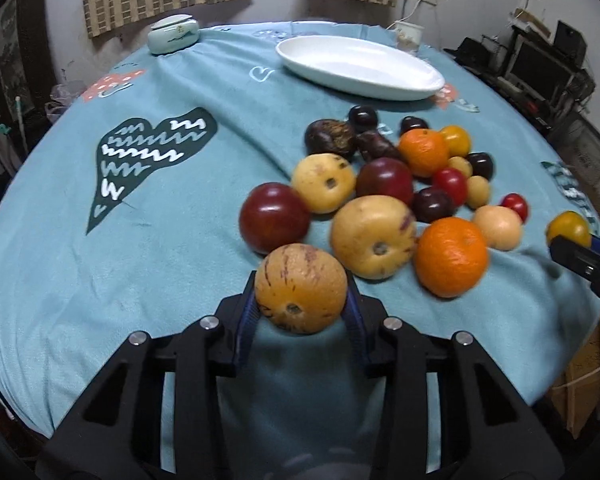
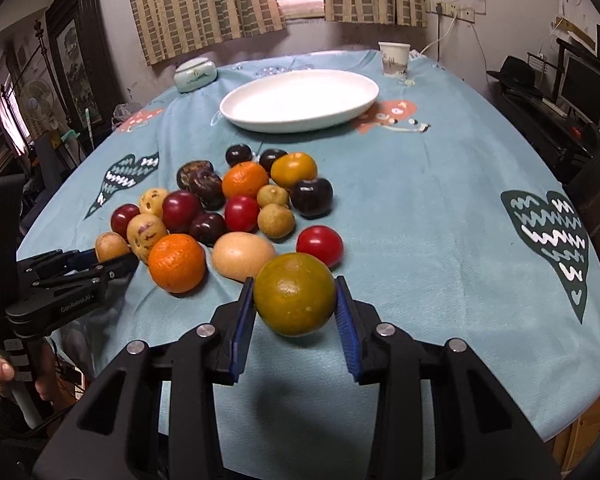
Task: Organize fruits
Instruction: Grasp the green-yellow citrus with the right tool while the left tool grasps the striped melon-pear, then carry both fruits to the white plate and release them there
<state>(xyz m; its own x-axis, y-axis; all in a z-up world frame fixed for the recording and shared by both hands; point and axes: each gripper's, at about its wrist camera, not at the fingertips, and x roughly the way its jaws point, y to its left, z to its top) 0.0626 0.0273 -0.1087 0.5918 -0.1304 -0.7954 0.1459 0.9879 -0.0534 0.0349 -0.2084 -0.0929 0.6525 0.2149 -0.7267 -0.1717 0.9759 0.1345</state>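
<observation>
A pile of mixed fruits lies on the blue tablecloth; it also shows in the right wrist view. My left gripper is shut on a yellow striped melon-like fruit at the pile's near edge, just above the cloth. My right gripper is shut on a green-yellow orange, held at the pile's near right side. An empty white oval plate stands beyond the pile, also in the right wrist view. Each gripper shows in the other's view, the right and the left.
A pale green lidded jar stands at the table's far left and a paper cup at the far right. Curtains and a window are behind the table. Shelves with electronics stand to the right. The table's front edge is close below both grippers.
</observation>
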